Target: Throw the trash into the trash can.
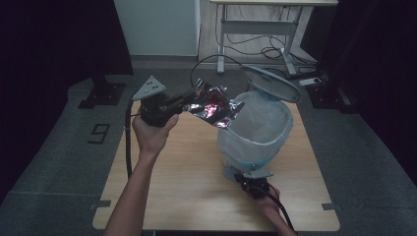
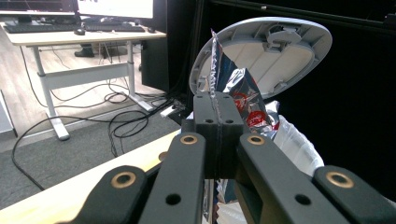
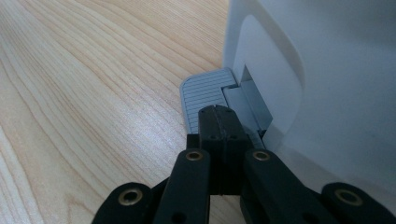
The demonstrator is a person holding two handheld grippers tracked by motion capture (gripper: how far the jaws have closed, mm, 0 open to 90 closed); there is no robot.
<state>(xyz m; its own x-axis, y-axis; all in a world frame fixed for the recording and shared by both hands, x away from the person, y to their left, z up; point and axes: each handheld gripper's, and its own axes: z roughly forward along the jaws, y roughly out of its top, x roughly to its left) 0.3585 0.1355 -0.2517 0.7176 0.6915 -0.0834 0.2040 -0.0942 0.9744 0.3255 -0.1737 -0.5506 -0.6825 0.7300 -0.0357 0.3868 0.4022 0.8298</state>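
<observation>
At far left of the high view, on the grey floor, read a dark mark shaped like the figure 9. Just right of it, in the upper left of centre, saw the left claw raised above the wooden table, clamped together on the edge of a crumpled foil wrapper, silver with red patches; printing on it too blurred to read. Found the wrapper hanging at the left rim of the lined bin, partly over its opening, with the grey lid standing up behind. In the left gripper view, saw the same foil pinched between the closed pads, red round marks on it, the lid's underside filling the upper right of the frame. At lower right of the high view, found the right claw low on the table, shut with nothing between, its tips pressing on the ribbed pedal at the bin's foot.
</observation>
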